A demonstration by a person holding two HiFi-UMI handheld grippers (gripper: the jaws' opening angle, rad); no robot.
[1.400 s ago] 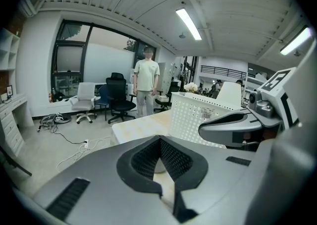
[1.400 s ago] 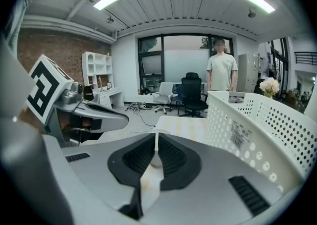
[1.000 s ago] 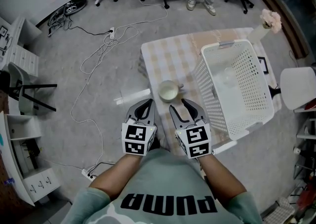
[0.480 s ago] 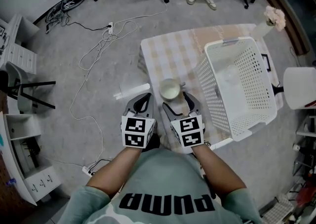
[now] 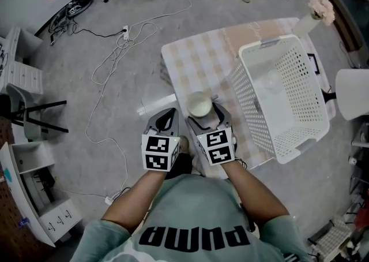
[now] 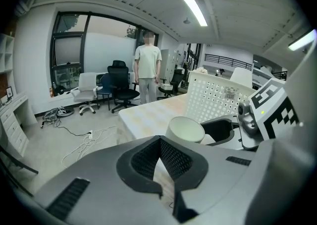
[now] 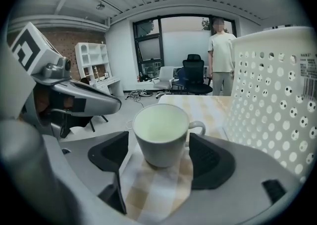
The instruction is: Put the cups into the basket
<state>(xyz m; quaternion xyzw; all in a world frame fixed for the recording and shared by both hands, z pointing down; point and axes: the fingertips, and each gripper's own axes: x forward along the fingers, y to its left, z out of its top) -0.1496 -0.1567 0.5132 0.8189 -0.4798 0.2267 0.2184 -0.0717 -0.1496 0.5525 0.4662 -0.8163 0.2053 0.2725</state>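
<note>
White cup (image 5: 199,105) upright on checked bench (image 5: 196,62), near its 6 o'clock edge, handle toward 3 o'clock. Same spot as a second ago. Empty inside, per right gripper view (image 7: 161,135).

Around it now, right gripper (image 5: 206,118): fingers (image 7: 210,162) wide apart, one at 9 o'clock and one at 3 o'clock of the cup body, close beside, not pressing. Just been opening. A second ago narrower and short of the cup, at its 6 o'clock; since then pushed forward, cup now standing between them.

At 9 o'clock of that, left gripper (image 5: 164,119), by the bench edge, fingers (image 6: 138,162) together at the tips, nothing between. Cup at 1 o'clock of them in left gripper view. Little change from earlier, only slightly closer to the bench.

White perforated basket (image 5: 248,105) on the bench at 3 o'clock of the cup, just beside the right gripper, placed as before.

Cables (image 5: 124,47) on floor (image 5: 86,82) at 10 o'clock of the bench. Person (image 6: 147,65) standing by office chairs (image 6: 121,87) at the far end.
</note>
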